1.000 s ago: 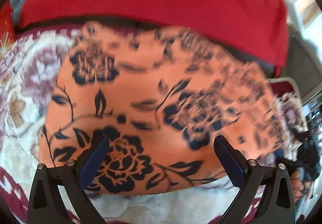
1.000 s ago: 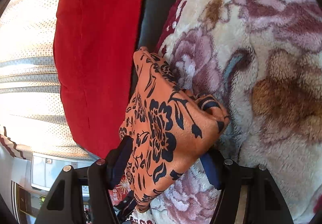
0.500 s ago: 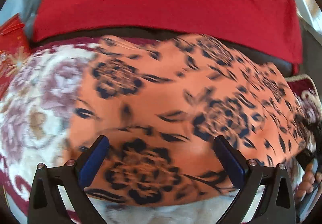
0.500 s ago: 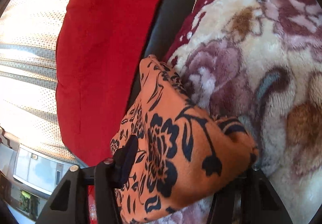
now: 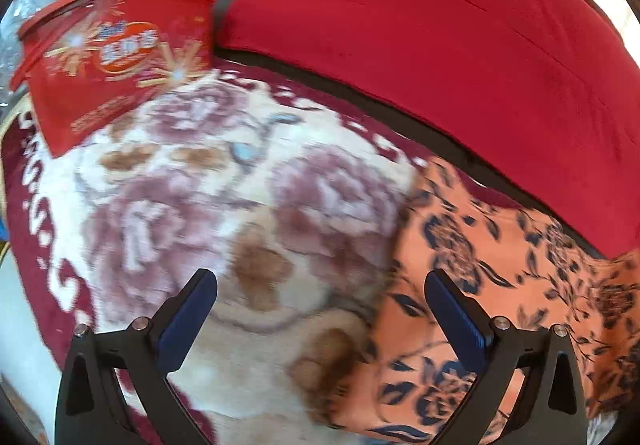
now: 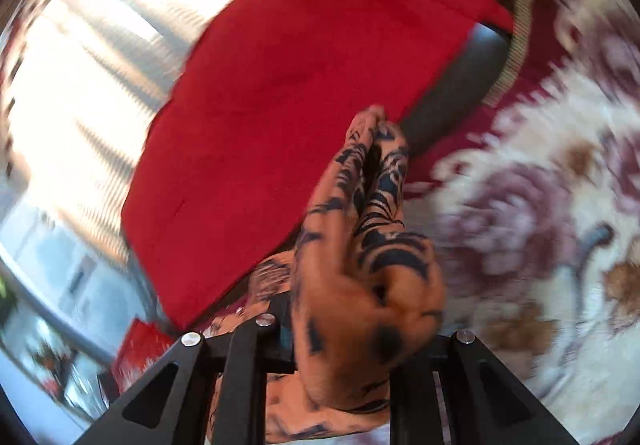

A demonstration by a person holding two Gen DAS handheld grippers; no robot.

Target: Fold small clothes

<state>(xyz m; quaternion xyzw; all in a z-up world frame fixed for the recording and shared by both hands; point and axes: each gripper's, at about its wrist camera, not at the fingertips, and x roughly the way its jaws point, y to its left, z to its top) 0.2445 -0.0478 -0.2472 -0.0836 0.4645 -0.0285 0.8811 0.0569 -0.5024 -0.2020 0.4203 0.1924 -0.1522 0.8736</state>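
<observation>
The orange garment with dark blue flowers (image 5: 500, 285) lies folded on the plush floral blanket (image 5: 192, 205), at the right of the left wrist view. My left gripper (image 5: 320, 309) is open and empty, its jaws wide apart above the blanket, with its right finger (image 5: 456, 317) over the garment's left edge. In the right wrist view my right gripper (image 6: 352, 333) is shut on a bunched fold of the same garment (image 6: 360, 265), which stands up between the fingers. That view is blurred.
A big red cushion (image 5: 460, 45) lies along the back against a dark sofa edge; it also shows in the right wrist view (image 6: 300, 85). A red printed bag (image 5: 116, 49) sits at the back left of the blanket. Bright curtains (image 6: 80, 65) are behind.
My left gripper has swung left, off the garment and over the bare blanket. My right gripper has closed tighter on the garment and lifted and turned with it.
</observation>
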